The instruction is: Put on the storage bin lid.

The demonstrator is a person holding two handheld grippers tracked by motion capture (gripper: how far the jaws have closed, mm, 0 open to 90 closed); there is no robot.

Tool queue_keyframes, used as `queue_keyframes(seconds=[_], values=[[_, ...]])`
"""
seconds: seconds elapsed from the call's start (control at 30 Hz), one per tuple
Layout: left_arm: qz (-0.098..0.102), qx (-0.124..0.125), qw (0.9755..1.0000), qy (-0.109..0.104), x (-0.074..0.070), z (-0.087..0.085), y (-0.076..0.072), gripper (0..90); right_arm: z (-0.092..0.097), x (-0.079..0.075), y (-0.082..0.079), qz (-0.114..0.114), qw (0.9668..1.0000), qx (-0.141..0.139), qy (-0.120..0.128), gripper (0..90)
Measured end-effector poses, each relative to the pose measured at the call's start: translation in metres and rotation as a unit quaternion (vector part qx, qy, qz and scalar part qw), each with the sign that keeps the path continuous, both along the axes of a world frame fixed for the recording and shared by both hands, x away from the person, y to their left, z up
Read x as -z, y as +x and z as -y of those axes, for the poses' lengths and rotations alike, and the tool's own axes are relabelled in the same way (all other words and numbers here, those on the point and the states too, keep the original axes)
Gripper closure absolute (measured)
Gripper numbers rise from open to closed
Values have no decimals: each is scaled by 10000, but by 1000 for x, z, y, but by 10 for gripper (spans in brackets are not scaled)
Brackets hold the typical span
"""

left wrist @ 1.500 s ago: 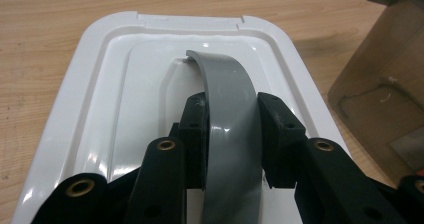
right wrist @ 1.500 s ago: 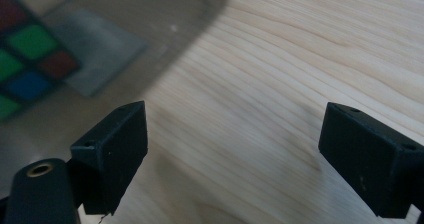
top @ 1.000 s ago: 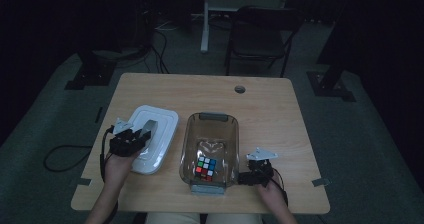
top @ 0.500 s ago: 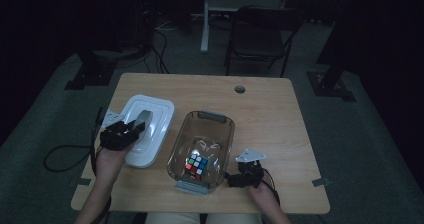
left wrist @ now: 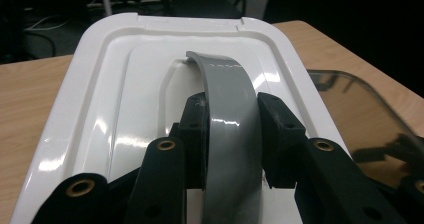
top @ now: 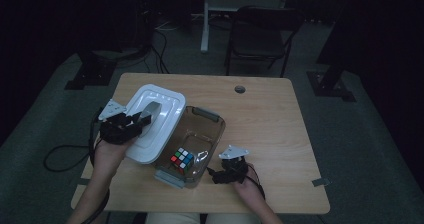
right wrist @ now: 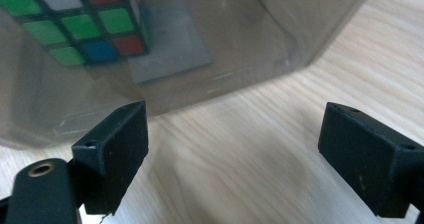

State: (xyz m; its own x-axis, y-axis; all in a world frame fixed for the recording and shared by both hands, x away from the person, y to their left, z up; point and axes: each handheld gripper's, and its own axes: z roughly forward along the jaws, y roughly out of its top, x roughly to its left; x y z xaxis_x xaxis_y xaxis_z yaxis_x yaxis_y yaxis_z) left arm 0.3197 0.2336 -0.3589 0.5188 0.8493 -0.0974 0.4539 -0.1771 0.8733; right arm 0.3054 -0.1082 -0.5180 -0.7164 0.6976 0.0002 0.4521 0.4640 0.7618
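The left tool (left wrist: 227, 134) is clamped on the grey handle (left wrist: 230, 99) of the white lid (top: 152, 121), one pad on each side of the strap. In the high view the lid hangs tilted, its far edge raised and its near edge low, over the left rim of the box (top: 192, 144). Gripping by the handle lets the lid swing free of the rim, so this looks like a lid being carried either off or onto the box; which of the two cannot be told from its pose.

The box is clear plastic with grey latches at its near and far ends, and sits slantwise on the worktop (top: 280, 129). Inside it lies a colour cube (top: 182, 158), near the near end, resting on the bottom.

The right tool (right wrist: 232, 149) stands with its jaws wide apart and nothing between them, low over the wood just right of the box's near corner. From there it seems placed to steady the box while the other hand works the lid.
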Motion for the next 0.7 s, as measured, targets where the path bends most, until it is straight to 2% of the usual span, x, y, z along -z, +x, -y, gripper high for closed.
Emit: queue_keyframes(seconds=[0.07, 0.1, 0.2, 0.3, 0.37, 0.63, 0.7], values=[[-16, 47, 10000, 1, 0, 3, 0, 685, -6, -1, 2, 0, 10000, -37, 22, 125], [-59, 162, 9998, 85, 1, 7, 0, 685, -9, -1, 4, 1, 10000, -44, 16, 124], [-131, 300, 9994, 105, 4, 12, 1, 685, -18, 0, 8, -31, 10000, -61, 28, 124], [-131, 356, 9991, 165, 6, 17, 2, 685, -26, -1, 11, 36, 10000, -87, -7, 124], [-136, 393, 9990, 162, 7, 19, 2, 686, -30, 0, 12, -18, 10000, -91, 26, 124], [-188, 599, 9979, 130, 10, 31, 4, 685, -32, 2, 12, -60, 9999, -150, -22, 124], [-219, 701, 9972, 171, 12, 38, 4, 685, -28, -2, 7, 42, 9998, -214, -43, 124]])
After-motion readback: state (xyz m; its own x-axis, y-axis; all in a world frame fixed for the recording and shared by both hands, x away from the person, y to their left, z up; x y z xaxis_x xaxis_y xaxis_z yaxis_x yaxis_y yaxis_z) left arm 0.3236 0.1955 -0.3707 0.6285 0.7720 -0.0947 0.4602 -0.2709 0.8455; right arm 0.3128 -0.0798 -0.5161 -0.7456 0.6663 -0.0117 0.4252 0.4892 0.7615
